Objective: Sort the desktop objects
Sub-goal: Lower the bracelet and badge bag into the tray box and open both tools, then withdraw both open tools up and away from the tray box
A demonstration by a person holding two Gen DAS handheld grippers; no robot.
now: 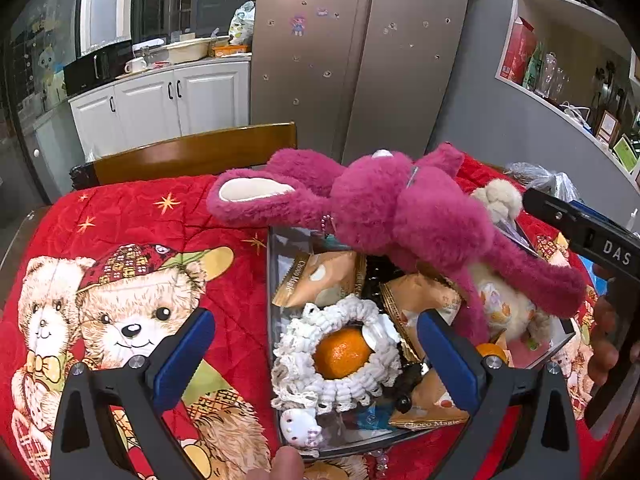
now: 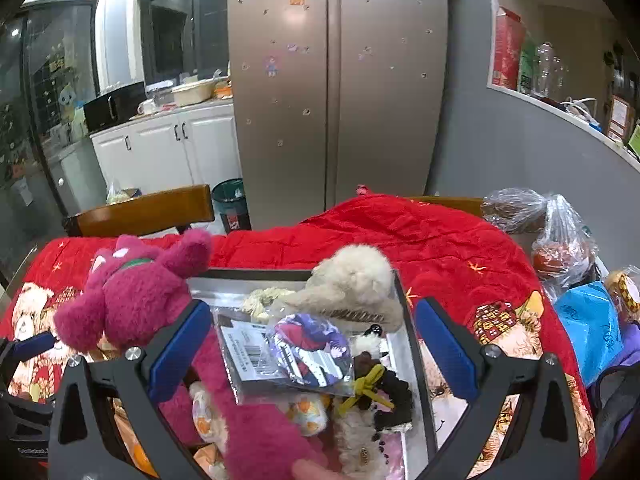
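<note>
While both grippers hang over the tray [image 1: 276, 280], neither has hold of anything: the left gripper [image 1: 316, 344] has its jaws spread as wide as they go, with the orange [image 1: 342, 354] and its white crocheted ring [image 1: 344, 392] framed between them but untouched, and the right gripper [image 2: 314, 344] is equally wide open above a packet in clear plastic [image 2: 288, 354]. The sorted things lie piled in the tray on the red bear-print cloth [image 1: 140, 240] that covers the desk: snack packets [image 1: 320, 278], a cream plush [image 2: 356, 280], dark hair ties [image 2: 394, 394] and a small cat charm [image 1: 298, 424]. The magenta plush bear [image 1: 400, 212] sprawls across the tray's far-left part, 1 leg trailing over the near contents in the right wrist view. I judge this a pause between placements, with something probably just let go into the tray. The next move calls for choosing an item not yet sorted, though none lies loose on the visible cloth; the plastic bags [image 2: 560, 240] at the far right may be next, but that is a guess. Room is open to the left over bare cloth. To the right the 2 grippers sit close together, and the tray's thin metal rim could catch a low jaw on the way out.
</note>
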